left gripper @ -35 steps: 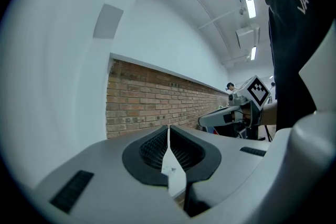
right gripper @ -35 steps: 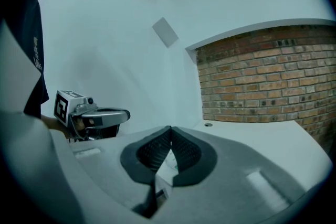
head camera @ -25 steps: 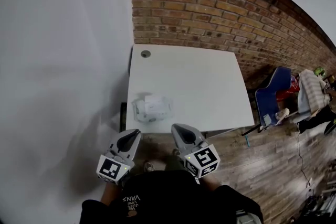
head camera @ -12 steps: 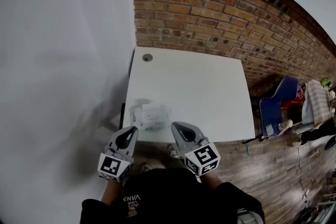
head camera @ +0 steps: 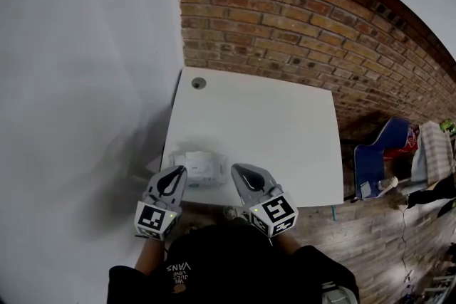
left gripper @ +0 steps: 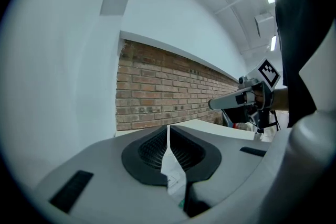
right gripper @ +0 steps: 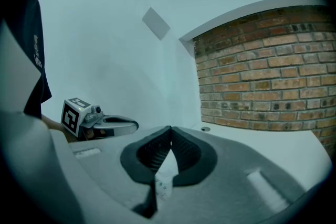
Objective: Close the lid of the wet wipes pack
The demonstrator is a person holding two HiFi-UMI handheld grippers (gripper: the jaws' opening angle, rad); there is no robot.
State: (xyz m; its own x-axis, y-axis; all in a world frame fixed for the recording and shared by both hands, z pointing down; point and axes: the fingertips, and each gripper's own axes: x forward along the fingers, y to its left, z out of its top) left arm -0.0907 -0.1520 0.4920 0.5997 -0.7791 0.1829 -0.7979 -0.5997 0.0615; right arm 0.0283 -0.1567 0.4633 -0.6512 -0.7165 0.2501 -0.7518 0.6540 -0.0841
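Note:
The wet wipes pack (head camera: pixel 195 166) is white and lies near the front left edge of the white table (head camera: pixel 271 132); I cannot tell how its lid stands. My left gripper (head camera: pixel 175 175) hovers just before the pack's left side, shut and empty. My right gripper (head camera: pixel 240 175) hovers to the pack's right, also shut on nothing. In the left gripper view the jaws meet at the tip (left gripper: pixel 168 128), and a bit of the white pack (left gripper: pixel 173 176) shows below them. The right gripper view shows its jaws (right gripper: pixel 170 129) touching at the tip too.
A brick wall (head camera: pixel 299 32) runs behind the table and a white wall (head camera: pixel 78 82) stands at its left. A round cable hole (head camera: pixel 198 82) sits in the table's far left corner. A blue chair (head camera: pixel 379 153) stands on the wooden floor at the right.
The person has stepped closer to the table, so the pack now lies right between the two gripper tips. Both grippers stay shut.

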